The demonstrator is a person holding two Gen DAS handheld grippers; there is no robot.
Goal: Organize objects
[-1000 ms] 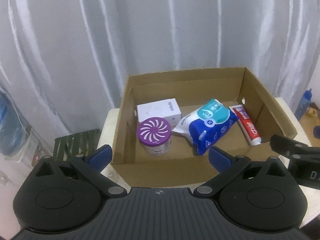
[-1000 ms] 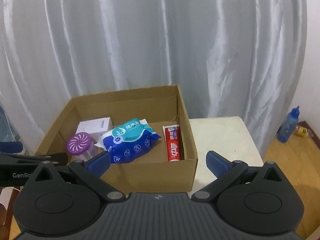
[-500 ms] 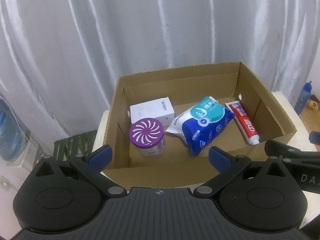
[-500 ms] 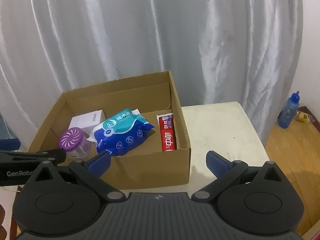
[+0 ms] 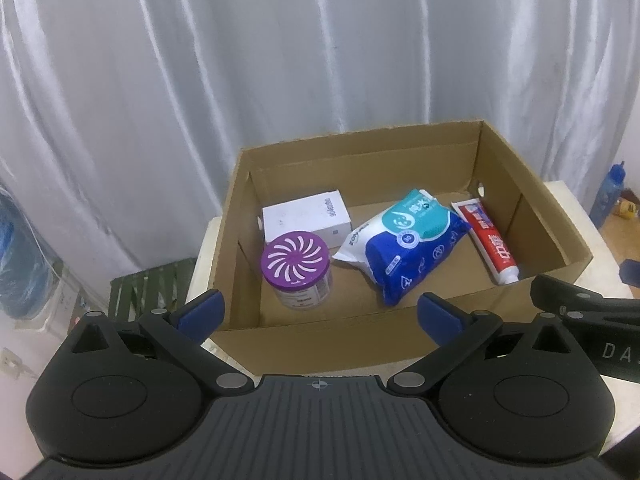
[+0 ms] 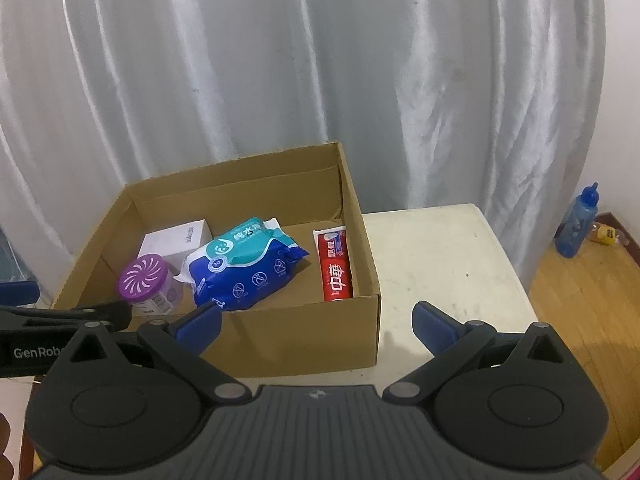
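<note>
A white curtain [image 6: 280, 80] hangs behind a cream worktop [image 6: 440, 264] carrying an open cardboard box [image 6: 296, 336]. Compared with a second ago, the box sits a little lower and nearer in the right wrist view; its contents have not shifted. Inside the box, a purple-lidded jar [image 5: 297, 276] stands at the left, a white carton [image 5: 306, 220] behind it, a blue wipes pack [image 5: 404, 250] mid-box, and a red toothpaste tube [image 5: 490, 246] along the right wall. The left gripper [image 5: 320, 312] and right gripper [image 6: 316, 326] hover before the box, jaws wide, holding nothing.
</note>
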